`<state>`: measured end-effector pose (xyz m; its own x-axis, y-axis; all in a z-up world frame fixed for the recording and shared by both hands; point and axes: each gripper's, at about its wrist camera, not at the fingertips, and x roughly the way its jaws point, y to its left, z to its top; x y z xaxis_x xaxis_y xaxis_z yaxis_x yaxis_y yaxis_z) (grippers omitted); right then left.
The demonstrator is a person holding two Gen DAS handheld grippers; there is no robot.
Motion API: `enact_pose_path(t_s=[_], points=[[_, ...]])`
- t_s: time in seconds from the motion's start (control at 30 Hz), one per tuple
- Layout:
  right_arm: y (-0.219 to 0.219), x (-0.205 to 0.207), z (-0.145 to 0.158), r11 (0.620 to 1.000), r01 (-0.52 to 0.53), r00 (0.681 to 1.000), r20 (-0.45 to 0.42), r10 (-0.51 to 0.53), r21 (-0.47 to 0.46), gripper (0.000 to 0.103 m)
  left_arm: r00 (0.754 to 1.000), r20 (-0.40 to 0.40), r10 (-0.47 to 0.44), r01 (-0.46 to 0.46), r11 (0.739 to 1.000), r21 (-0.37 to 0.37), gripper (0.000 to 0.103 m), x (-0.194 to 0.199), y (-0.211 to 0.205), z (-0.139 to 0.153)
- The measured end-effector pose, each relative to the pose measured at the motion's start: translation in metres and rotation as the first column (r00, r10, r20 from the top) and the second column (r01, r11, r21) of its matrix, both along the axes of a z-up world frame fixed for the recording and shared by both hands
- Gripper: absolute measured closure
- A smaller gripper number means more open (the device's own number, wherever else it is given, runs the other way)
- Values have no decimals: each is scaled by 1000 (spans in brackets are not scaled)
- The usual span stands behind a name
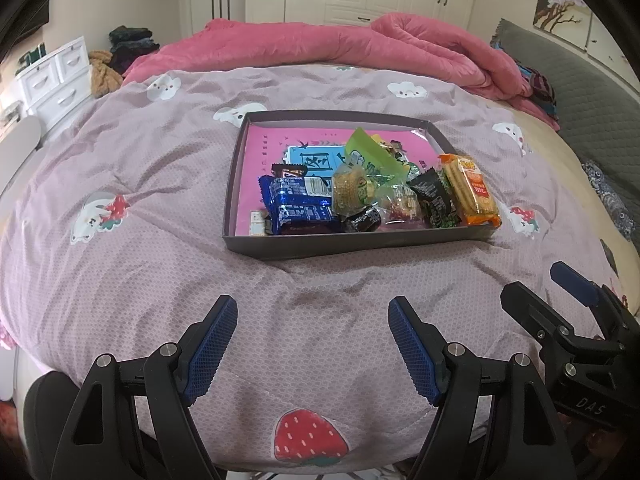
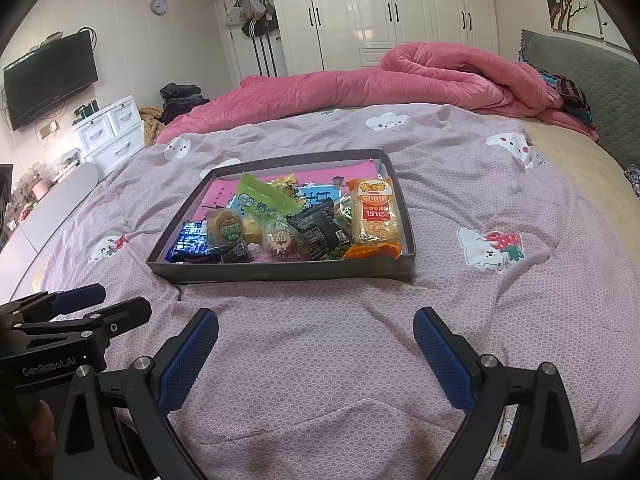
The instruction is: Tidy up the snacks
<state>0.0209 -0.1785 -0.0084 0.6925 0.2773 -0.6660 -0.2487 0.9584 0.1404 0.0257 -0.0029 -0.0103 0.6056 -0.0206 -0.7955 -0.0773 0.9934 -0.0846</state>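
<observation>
Item: shallow grey box (image 1: 256, 249), lined in pink, set on the mauve printed bedspread (image 1: 140, 184), ahead of both grippers and apart from them.

Contents, left to right in the left wrist view:
- blue foil packet (image 1: 298, 208), at the near left of the heap.
- round cake in clear wrap (image 1: 352, 192), propped on its neighbours.
- green sachet (image 1: 370, 152), lying slantwise across the heap.
- black packet (image 1: 434, 200), tilted.
- orange biscuit pack (image 1: 472, 188), leaning against the right wall, its near end over the rim.

Risks, as judged: the snacks lay heaped and overlapping, so drawing one out could drag or tip another; the orange pack seemed likeliest to slide out onto the bed. The soft bedding could let the box shift or tilt under a downward push. Glossy wrappers could slip from the pads.

Left gripper (image 1: 312, 344): angled down toward the bedspread, short of the box, fingers well apart, nothing between them.

Right gripper (image 2: 316, 354): just beside the left, likewise angled down, fingers apart and empty.
</observation>
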Motion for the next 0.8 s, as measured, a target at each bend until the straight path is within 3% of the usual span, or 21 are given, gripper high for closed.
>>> enact_pose_path(t_s=[0.8], points=[[-3,2,-3,1000,9,1000,-8,-9,-4,2,1000,3,-7,7,1000,7,24,1,0,2]])
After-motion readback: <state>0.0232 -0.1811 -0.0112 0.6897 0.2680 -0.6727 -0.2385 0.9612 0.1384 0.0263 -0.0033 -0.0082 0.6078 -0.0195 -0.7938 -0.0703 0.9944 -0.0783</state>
